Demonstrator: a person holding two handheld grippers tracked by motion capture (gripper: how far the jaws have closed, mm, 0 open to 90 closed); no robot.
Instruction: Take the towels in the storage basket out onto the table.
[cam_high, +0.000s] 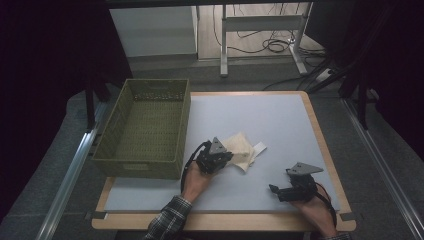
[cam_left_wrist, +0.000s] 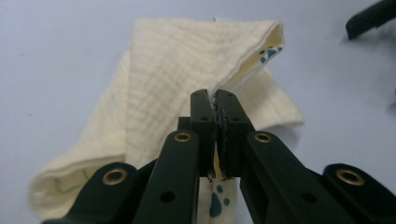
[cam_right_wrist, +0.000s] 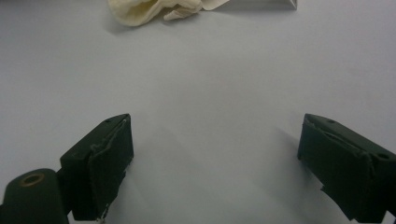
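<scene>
Seen from above, a person works at a table covered by a pale grey mat (cam_high: 280, 120). At far left, well to the left of both claws, stands an empty olive-green woven basket (cam_high: 145, 127).

Just right of the basket, the left gripper (cam_high: 223, 157) has its jaws pinched tight on a folded edge of a cream-yellow muslin cloth (cam_high: 242, 150). In the left gripper view the cloth (cam_left_wrist: 187, 74) spreads ahead of the closed jaws and drapes down to their left; small teal prints show on its underside. Its long axis looks to run away from this claw, toward the table's far right.

Farther right, near the table's front edge, the right gripper (cam_high: 274, 190) rests with jaws wide apart and nothing between them. From this claw the cloth (cam_right_wrist: 154, 9) lies ahead, well apart. The left hand is clearly nearer, already gripping the cloth, so any lift toward the basket likely falls to it.
</scene>
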